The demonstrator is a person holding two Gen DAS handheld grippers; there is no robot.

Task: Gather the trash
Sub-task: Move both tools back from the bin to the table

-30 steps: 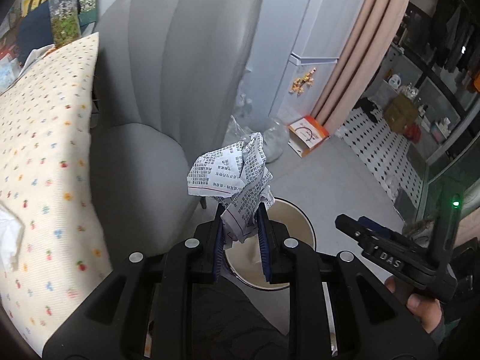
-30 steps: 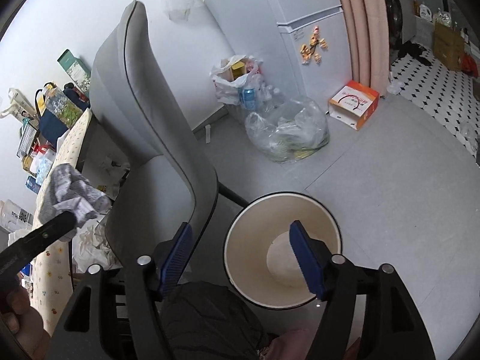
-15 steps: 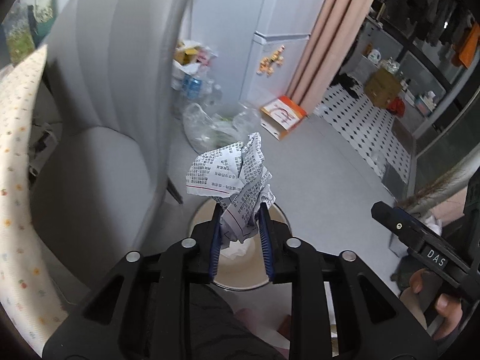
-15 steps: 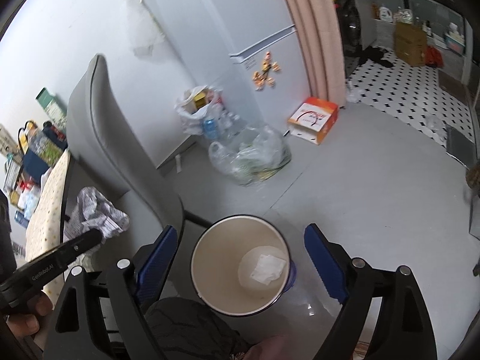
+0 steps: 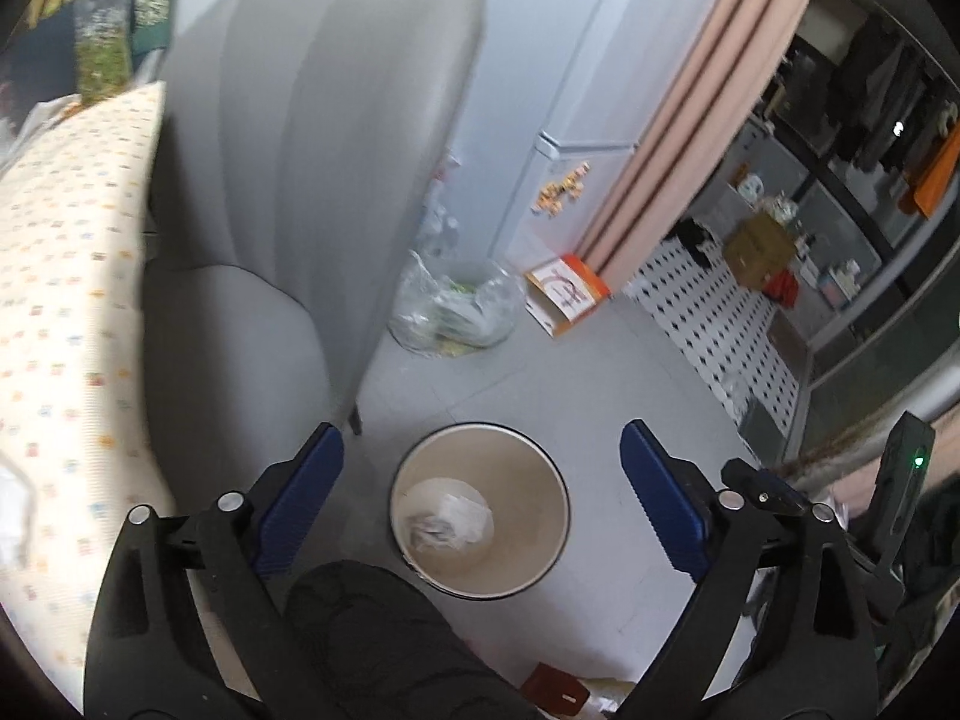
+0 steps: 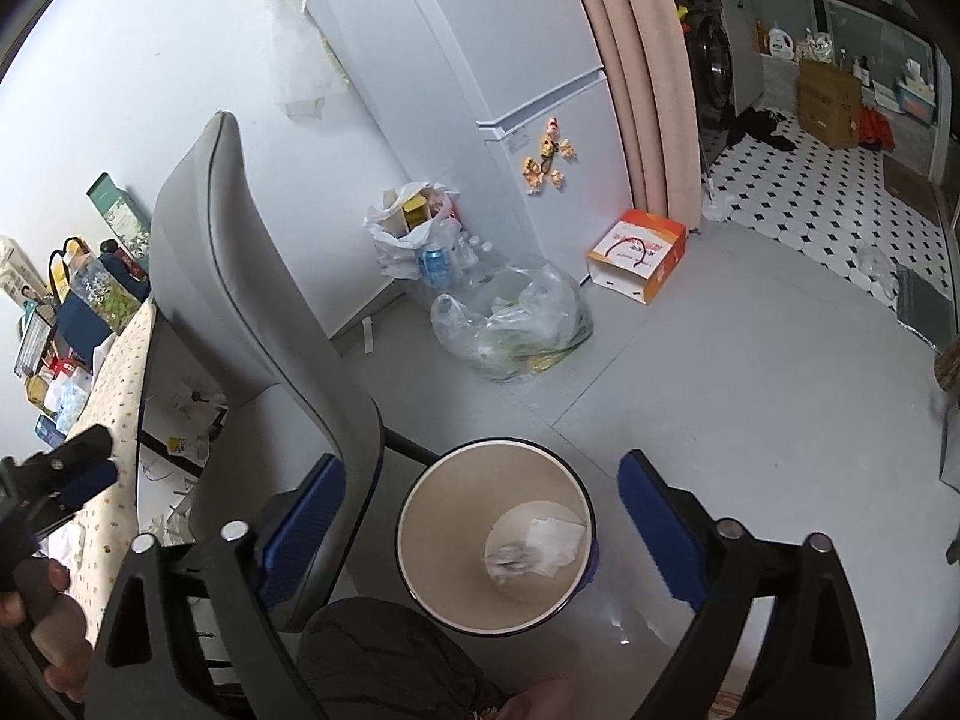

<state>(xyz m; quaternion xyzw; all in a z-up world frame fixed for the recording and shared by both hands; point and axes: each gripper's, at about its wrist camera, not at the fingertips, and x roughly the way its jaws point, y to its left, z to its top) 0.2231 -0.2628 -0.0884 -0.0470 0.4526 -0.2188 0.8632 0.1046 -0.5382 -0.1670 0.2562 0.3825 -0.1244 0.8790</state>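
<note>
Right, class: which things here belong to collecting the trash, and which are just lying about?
Part of the job:
- round bin
- crumpled paper in the bin
- left gripper, open
- right gripper, open

Just lying about:
- grey chair
- clear plastic bag
- orange box
- fridge
- pink curtain

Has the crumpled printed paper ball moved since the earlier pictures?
Yes. It left the left gripper, whose blue pads are now wide apart, and dropped down into the round beige trash bin, where the crumpled printed paper ball lies on the bottom.
</note>
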